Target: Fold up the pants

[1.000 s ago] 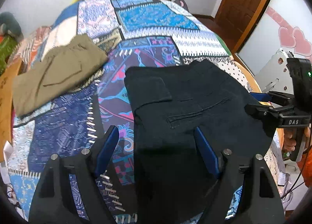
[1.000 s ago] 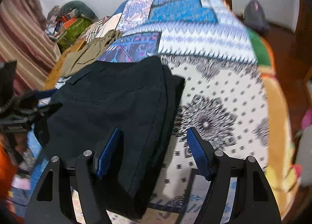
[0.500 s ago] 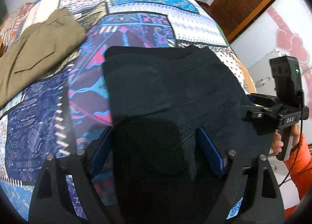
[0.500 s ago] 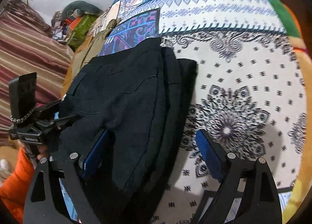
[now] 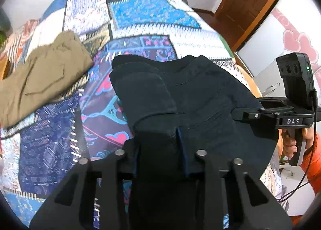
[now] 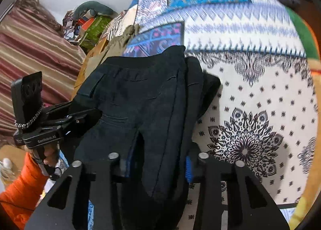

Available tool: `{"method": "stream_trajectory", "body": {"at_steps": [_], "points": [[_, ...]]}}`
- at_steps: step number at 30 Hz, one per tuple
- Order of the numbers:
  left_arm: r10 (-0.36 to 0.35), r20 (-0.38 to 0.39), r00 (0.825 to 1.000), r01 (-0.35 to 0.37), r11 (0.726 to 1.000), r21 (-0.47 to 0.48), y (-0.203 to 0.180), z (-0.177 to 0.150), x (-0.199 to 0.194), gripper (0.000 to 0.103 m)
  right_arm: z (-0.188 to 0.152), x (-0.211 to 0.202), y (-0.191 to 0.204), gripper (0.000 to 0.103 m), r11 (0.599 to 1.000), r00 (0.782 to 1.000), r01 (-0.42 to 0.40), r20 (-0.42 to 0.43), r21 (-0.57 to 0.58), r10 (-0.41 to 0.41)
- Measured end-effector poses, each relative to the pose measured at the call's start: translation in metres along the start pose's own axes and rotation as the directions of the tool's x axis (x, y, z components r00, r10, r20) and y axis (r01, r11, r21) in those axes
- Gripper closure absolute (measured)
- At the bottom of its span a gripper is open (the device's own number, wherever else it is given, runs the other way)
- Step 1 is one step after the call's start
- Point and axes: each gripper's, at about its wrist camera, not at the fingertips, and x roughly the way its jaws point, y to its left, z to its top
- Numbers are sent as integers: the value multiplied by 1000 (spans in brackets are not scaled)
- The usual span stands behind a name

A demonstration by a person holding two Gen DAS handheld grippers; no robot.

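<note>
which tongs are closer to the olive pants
Left. The left tongs grip the black pants on the edge facing the olive pants. The right tongs hold the opposite edge, with the black pants between them and the olive pair.

A second ago both my pairs of fingers are spread wide above the black pants [image 5: 192, 93]. Now my left gripper [image 5: 159, 145] has pinched a bunch of the near hem, and my right gripper [image 6: 158, 161] has clamped the near edge too. The fabric now rises, bunched between the pads, off the bed [image 5: 140, 9].
</note>
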Motion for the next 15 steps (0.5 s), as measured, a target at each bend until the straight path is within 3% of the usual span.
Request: {"method": "stream_trajectory", "body": {"at_steps": [7,15], "points": [[18,107,994,-22,999,33,-11,3,-42,81,5,-17,20,80,999,998,10,62,-42,-7],[42,231,972,-43,999,-2,8,10,-94,81,32,-28,61,81,993,988,11,152,-121,7]]}}
